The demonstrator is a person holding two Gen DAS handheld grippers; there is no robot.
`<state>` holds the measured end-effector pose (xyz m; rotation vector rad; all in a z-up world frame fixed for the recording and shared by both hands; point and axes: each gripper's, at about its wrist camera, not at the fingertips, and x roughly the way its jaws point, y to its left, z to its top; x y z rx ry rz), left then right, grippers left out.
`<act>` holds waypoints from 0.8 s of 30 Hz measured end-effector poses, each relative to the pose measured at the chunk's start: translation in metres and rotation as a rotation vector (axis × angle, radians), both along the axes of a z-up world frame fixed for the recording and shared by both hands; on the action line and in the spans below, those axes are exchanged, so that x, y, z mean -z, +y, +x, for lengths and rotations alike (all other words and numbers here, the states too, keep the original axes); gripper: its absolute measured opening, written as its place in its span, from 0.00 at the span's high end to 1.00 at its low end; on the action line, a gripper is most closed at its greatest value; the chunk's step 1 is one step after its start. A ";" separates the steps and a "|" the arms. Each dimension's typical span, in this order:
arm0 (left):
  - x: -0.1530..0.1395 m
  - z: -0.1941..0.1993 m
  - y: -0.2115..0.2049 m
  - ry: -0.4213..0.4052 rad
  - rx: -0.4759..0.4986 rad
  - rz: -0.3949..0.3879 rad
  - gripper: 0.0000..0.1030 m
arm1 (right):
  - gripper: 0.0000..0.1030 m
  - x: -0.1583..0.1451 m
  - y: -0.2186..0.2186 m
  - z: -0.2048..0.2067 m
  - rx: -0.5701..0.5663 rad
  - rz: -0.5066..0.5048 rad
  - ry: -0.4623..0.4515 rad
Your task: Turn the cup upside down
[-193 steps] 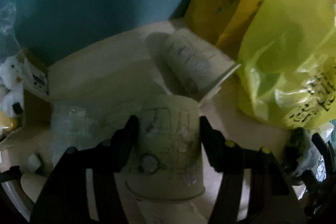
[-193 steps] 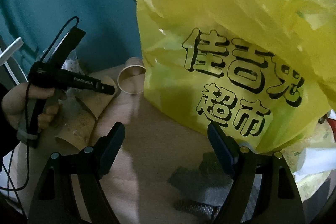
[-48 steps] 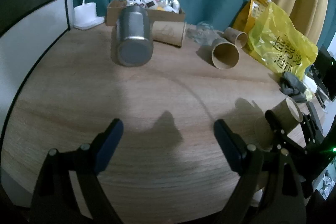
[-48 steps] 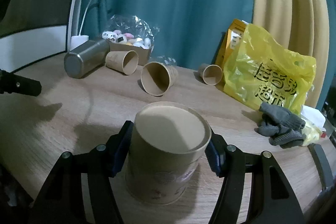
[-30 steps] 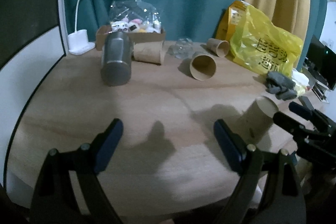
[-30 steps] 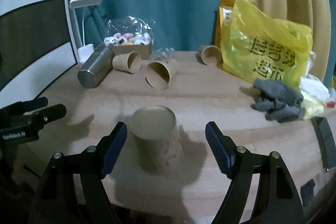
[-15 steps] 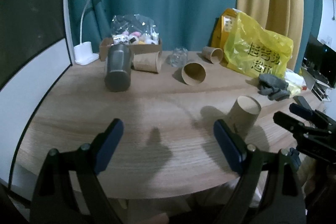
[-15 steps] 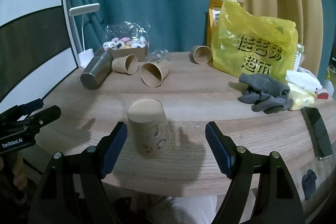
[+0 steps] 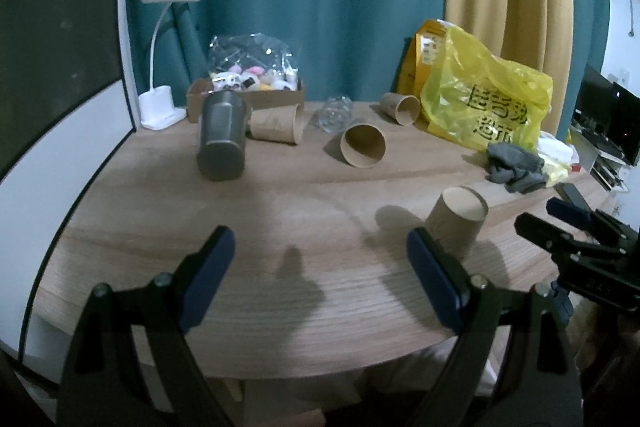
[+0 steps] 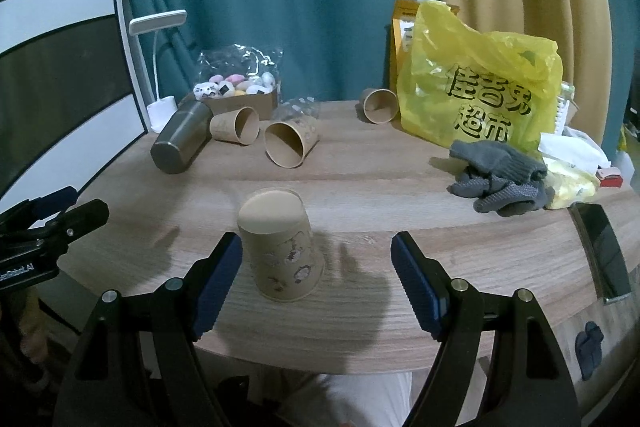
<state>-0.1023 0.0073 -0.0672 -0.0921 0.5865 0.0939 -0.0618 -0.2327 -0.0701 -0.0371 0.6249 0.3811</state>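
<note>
Right wrist view: brown printed paper cup (image 10: 280, 247) stands mouth-down on the round wooden surface (image 10: 360, 187), base up, near the front edge. Right tool (image 10: 316, 279) fingers apart, empty, just short of the cup; left tool (image 9: 316, 275) likewise apart and empty, cup off to its right. Flip looks done; judged step is release and retreat. Next move: likely pull clear without knocking the cup. Cup rim contact partly hidden behind the left finger pad (image 10: 216, 279).

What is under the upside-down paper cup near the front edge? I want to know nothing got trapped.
The paper cup stands mouth-down on the wooden table. Its closed base faces up; its walls hide the inside, so anything trapped cannot be seen.
</note>
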 end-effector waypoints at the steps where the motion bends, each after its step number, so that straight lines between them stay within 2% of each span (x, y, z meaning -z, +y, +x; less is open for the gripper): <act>1: 0.000 -0.001 0.000 0.000 0.000 -0.001 0.13 | 0.23 0.000 0.000 0.000 0.000 0.000 -0.001; 24: 0.000 -0.002 0.002 -0.002 0.003 -0.004 0.13 | 0.23 -0.002 0.002 0.002 -0.002 0.001 -0.003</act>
